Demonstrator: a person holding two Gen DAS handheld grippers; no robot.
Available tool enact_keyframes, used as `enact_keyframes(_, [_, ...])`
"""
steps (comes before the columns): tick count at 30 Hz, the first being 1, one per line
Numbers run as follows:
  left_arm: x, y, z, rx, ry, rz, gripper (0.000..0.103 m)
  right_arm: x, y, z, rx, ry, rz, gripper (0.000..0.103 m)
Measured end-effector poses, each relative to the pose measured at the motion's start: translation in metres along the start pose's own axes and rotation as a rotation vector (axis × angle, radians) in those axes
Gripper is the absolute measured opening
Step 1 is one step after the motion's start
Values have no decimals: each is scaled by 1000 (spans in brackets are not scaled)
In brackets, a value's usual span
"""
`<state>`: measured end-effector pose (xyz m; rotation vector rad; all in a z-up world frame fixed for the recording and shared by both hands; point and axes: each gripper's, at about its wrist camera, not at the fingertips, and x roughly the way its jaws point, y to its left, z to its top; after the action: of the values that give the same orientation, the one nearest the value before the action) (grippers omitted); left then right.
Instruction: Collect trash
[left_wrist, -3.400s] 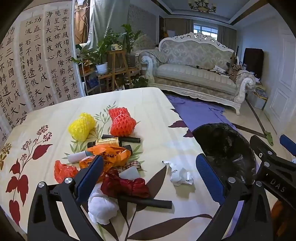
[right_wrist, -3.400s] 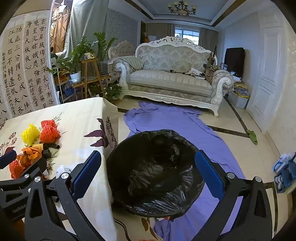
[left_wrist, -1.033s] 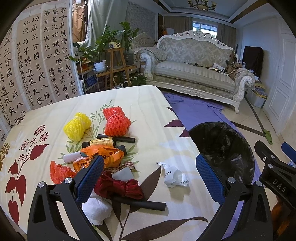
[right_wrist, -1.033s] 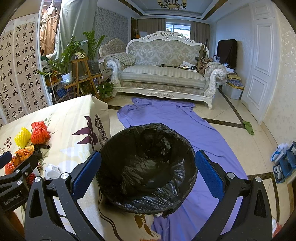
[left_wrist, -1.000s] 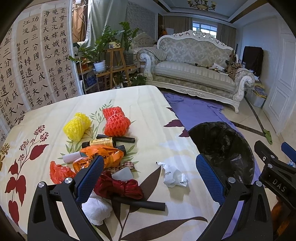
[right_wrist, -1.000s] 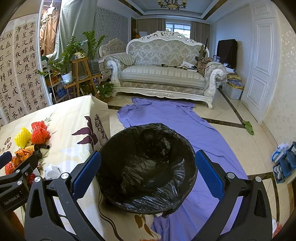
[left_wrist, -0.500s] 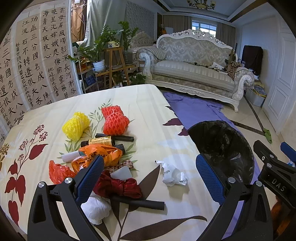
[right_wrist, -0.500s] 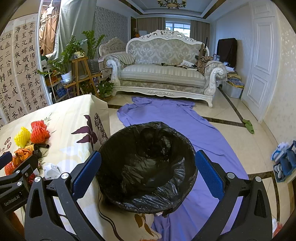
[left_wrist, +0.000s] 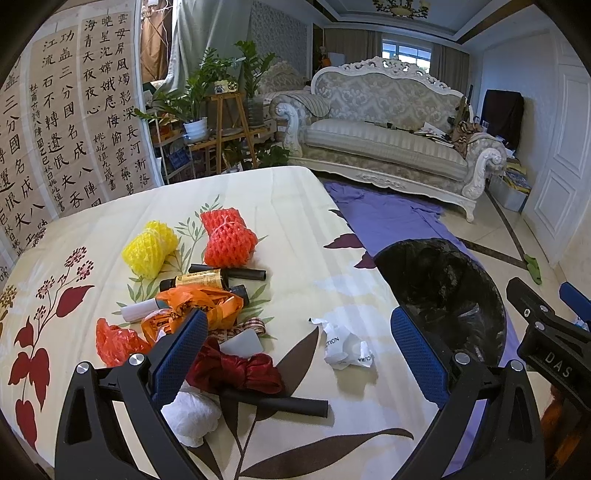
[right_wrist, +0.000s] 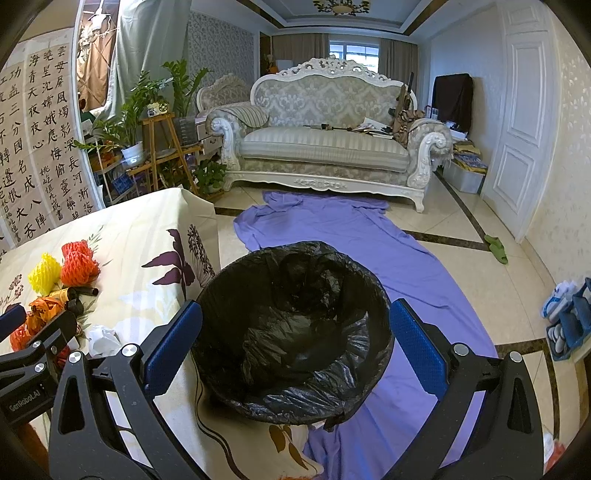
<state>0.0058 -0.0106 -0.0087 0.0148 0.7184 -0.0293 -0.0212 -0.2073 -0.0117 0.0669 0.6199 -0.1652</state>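
Trash lies heaped on the floral tablecloth (left_wrist: 280, 206): a yellow foam net (left_wrist: 149, 248), a red foam net (left_wrist: 227, 238), an orange plastic bag (left_wrist: 199, 304), a dark red ribbon (left_wrist: 236, 371), a black tube (left_wrist: 275, 400), a white wad (left_wrist: 190, 415) and crumpled white paper (left_wrist: 345, 349). My left gripper (left_wrist: 295, 349) hovers open above the table's near part, empty, with the paper between its fingers' lines. The bin with a black liner (right_wrist: 295, 328) stands beside the table's right edge; my right gripper (right_wrist: 295, 341) is open over it, holding nothing.
A purple sheet (right_wrist: 351, 236) is spread on the tiled floor beyond the bin. An ornate sofa (right_wrist: 325, 147) stands at the back, a plant stand (right_wrist: 162, 147) and a calligraphy screen (left_wrist: 55, 140) to the left. A white door (right_wrist: 521, 129) is at the right.
Both views have drawn back and up a little, so the trash pile and bin sit slightly lower and farther. Nothing has been grasped or moved on the table.
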Motion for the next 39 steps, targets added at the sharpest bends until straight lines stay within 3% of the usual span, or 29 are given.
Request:
enact_keyframes(13, [-26,48,-15,-46,4,46,96,-4,38,-6,-42,28,79,98])
enact_keyframes(15, [-29,63,-15,-61,10,64,96,-6,49,-9,-58,31,96,96])
enact_keyframes(17, [-34,76,-19,-78,15,80,96,-7,57,-9,-69,44,116,86])
enact_keyframes(23, [-44,115,-30,-135,29,139,96,-10,82,-12,-115,72,168,81])
enact_keyframes(29, [-41,142,-38,-184,56,177,96,-12,105,-12,-152,89,215,79])
enact_keyframes(39, [-17,152,-36,-194,90,156,96,-8,134,-11,-191,118,258,79])
